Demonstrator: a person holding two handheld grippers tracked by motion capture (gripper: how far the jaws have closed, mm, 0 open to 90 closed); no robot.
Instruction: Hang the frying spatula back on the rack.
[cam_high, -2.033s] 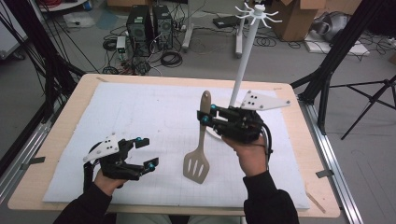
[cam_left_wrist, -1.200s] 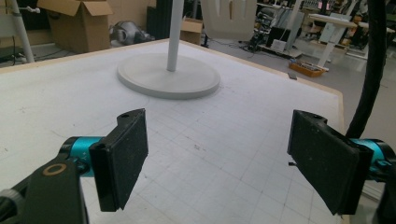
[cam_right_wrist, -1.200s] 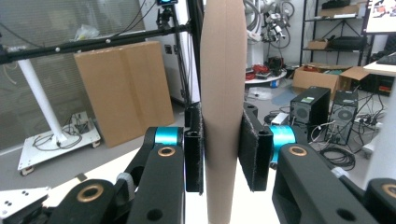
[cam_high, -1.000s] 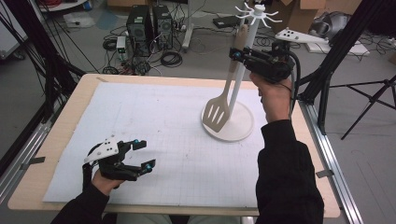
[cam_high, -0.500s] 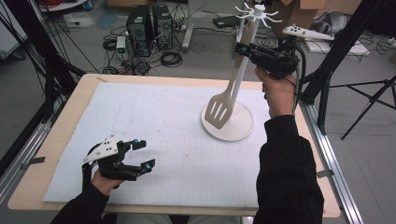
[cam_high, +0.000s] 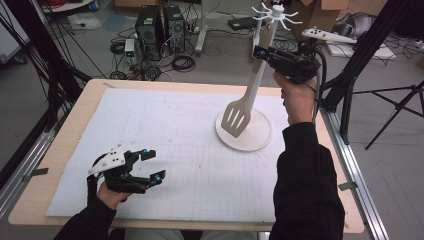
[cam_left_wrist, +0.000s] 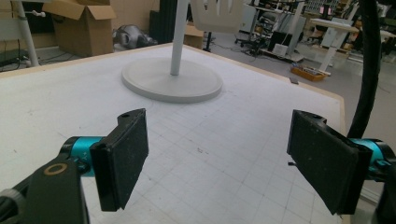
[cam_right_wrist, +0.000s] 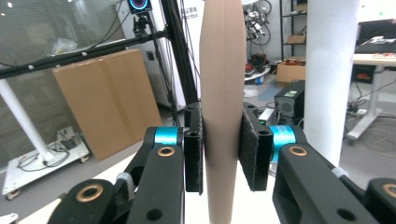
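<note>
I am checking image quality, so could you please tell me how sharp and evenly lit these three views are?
High view: even light, slightly soft, no glare on the white mat. Left gripper view: sharp pads, wide-angle bending at the edges. Right gripper view: spatula handle crisp between the pads, background mildly soft.

Grey floor (cam_high: 210, 60) strewn with cables, computer towers (cam_high: 160, 25) and cardboard boxes (cam_left_wrist: 79, 18) behind the wooden table (cam_high: 65, 135).

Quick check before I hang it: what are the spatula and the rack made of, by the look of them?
Spatula: looks like wood or a wood-toned plastic, matte beige; the handle between the right gripper pads shows no gloss and no clear grain, so either is possible.
Rack: smooth uniform white, with a faint sheen on its round base; probably painted metal or plastic. The look alone does not settle it.
</note>
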